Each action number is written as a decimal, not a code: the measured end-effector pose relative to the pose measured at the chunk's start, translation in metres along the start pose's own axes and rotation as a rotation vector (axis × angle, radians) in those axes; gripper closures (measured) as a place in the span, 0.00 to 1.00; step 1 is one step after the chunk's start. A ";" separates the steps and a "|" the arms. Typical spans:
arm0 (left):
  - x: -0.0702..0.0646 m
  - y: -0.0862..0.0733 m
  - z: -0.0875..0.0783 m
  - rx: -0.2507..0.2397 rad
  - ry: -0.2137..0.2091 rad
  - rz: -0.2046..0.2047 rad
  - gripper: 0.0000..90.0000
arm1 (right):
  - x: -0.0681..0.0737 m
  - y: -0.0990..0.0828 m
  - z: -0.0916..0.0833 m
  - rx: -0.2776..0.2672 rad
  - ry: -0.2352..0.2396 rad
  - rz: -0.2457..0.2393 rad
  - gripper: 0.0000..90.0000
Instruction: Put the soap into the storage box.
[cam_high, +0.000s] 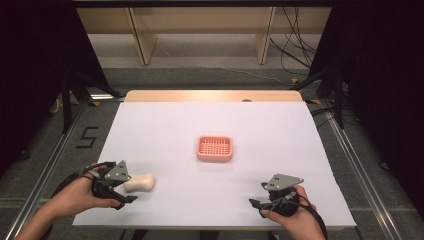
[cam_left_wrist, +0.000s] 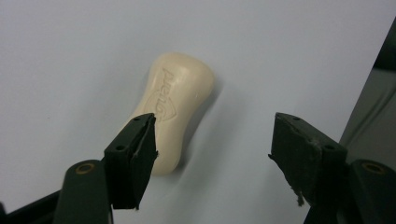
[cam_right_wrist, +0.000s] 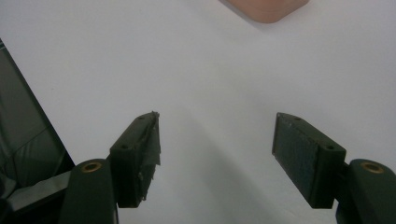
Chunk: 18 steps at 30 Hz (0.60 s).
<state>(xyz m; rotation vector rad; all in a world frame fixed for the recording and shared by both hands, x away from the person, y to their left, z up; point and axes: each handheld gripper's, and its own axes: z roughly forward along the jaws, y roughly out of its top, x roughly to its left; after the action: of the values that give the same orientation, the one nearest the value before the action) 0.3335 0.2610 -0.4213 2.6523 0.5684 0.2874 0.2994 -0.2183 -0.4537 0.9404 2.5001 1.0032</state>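
**A:** High view, biggest first: white sheet (cam_high: 210, 125) covers the table, smooth and matte, wooden edge peeking out at the far side. Mid-table sits a pink dish (cam_high: 214, 148), rounded square, plastic-looking, gridded inside.

**B:** And the soap (cam_high: 140, 182)?

**A:** Cream bar, waisted shape, glossy, near the sheet's left front. Embossed logo, hard to read, and one jaw covers its near end in the left gripper view.

**B:** Grippers?

**A:** Left gripper (cam_left_wrist: 212, 140) is spread wide, soap just ahead, nothing pinched. Right gripper (cam_right_wrist: 215, 142) gapes too over bare sheet, pad frayed; dish cut off up top.
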 end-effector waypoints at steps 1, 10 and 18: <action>0.001 0.001 0.001 0.010 -0.001 0.009 0.33 | 0.000 0.000 0.000 0.001 0.000 0.001 0.37; 0.011 0.012 0.004 0.077 -0.003 0.072 0.34 | 0.001 0.000 0.001 0.013 0.004 0.014 0.37; 0.021 0.019 0.008 0.161 -0.014 0.142 0.35 | 0.002 0.000 0.001 0.013 0.003 0.012 0.37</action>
<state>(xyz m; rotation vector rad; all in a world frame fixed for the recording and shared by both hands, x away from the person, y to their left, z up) 0.3608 0.2514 -0.4175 2.8542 0.4142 0.2741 0.2986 -0.2169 -0.4545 0.9590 2.5099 0.9939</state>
